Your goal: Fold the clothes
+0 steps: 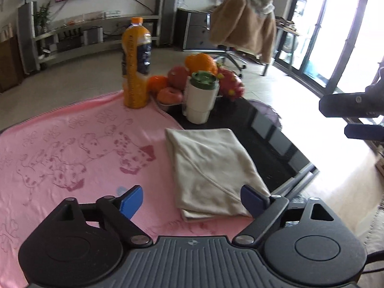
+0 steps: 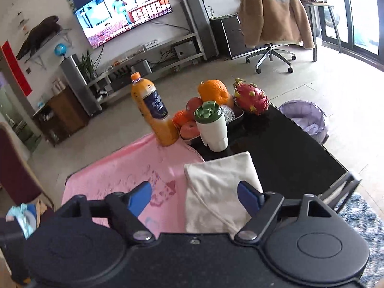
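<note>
Left wrist view: cream cotton garment (image 1: 213, 168), folded into a flat packet, lies centre frame on pink printed blanket (image 1: 72, 148); left gripper (image 1: 192, 200) and right gripper (image 2: 194, 198) hover spread, empty.

A tall orange juice bottle (image 2: 153, 115) stands beside a tray of piled fruit (image 2: 211, 105); a white, green-lidded tumbler (image 2: 212, 126) sits in front on the black table (image 2: 288, 148).
</note>
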The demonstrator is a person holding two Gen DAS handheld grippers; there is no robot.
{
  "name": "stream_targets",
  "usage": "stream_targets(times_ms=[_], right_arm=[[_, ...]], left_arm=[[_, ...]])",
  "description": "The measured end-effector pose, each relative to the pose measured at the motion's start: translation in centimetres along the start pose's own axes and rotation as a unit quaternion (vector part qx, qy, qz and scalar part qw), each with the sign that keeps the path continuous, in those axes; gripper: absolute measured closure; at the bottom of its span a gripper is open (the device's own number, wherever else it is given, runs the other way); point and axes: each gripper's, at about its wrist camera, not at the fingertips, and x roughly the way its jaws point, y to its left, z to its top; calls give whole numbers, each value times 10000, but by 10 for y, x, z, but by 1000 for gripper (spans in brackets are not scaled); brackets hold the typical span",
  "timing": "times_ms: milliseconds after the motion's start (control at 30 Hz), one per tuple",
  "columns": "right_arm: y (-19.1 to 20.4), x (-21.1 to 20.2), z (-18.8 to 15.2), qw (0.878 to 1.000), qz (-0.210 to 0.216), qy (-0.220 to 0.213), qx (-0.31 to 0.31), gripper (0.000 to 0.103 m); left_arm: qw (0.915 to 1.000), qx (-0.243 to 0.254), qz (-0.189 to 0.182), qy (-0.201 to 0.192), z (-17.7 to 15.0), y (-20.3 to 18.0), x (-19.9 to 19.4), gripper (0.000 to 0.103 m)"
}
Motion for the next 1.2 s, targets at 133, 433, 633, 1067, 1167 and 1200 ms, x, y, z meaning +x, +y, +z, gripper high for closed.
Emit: stream_targets(times_ms=[133, 433, 633, 1067, 1167, 1200], right_arm=[[-7, 9, -15, 9991, -301, 280, -47, 7], [-24, 43, -52, 9888, -1105, 986, -172, 3], [-19, 40, -64, 9841, -1256, 1176, -448, 0], [-19, 38, -77, 9817, -1284, 1292, -550, 0], [-21, 37, -79, 9816, -1300, 1280, -560, 0], [-21, 36, -79, 9816, -1300, 1278, -566, 0]], left_arm=[[9993, 173, 152, 286, -13, -9, 15, 11], [9977, 115, 192, 634, -33, -14, 24, 7], [9977, 107, 180, 643, -38, -16, 17, 5], [9966, 122, 161, 795, -45, -25, 13, 5], [9968, 111, 188, 765, -45, -26, 12, 5], [9969, 116, 202, 753, -45, -27, 12, 5]])
